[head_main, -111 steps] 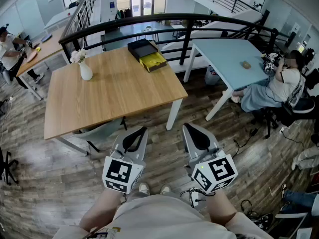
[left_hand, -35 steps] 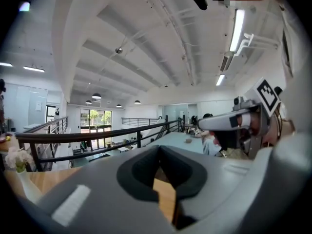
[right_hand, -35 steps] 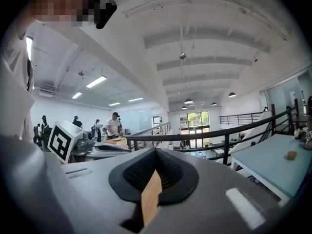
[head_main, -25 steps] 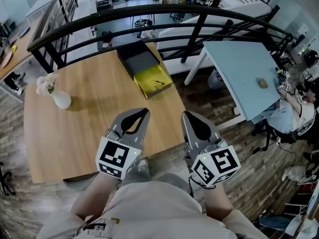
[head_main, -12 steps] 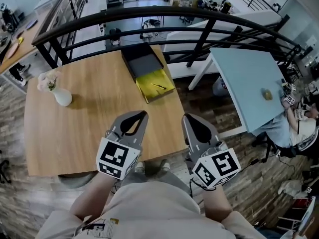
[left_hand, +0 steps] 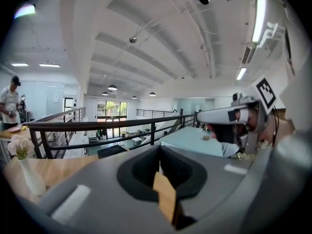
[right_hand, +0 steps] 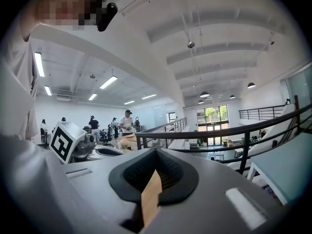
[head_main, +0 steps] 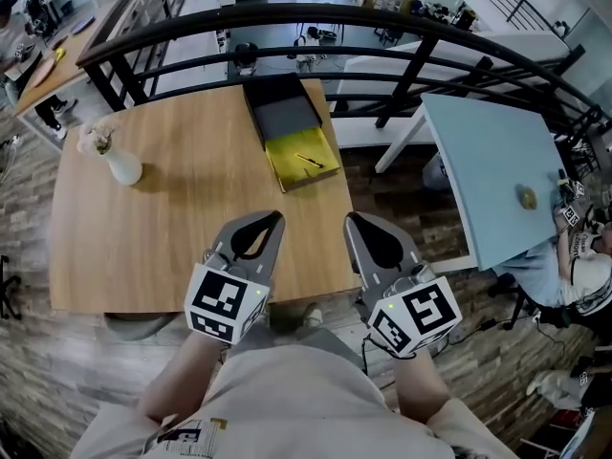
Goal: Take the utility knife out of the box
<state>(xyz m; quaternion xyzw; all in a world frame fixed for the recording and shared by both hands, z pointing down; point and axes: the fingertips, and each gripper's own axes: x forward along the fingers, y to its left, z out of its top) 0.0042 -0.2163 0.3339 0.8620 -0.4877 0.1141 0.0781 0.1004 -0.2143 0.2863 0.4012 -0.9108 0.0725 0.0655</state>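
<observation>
Closer than a second ago, the table [head_main: 172,220] fills the head view; the utility knife [head_main: 309,161] lies in the open box [head_main: 290,177] (its yellow half) by the far edge. Left gripper [head_main: 272,218] and right gripper [head_main: 355,221] sit closed, empty; arriving unopened, they could shove the box off.

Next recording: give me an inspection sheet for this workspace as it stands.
Surface: wooden table, light wood.
Job's things: open box at the far edge; utility knife lying in its yellow half.
Clutter: flower vase at far left.
Grippers: left gripper and right gripper both shut, empty, held over the table's near side.
Cables: thin lead under the right gripper.
Surroundings: black railing; pale blue table.
</observation>
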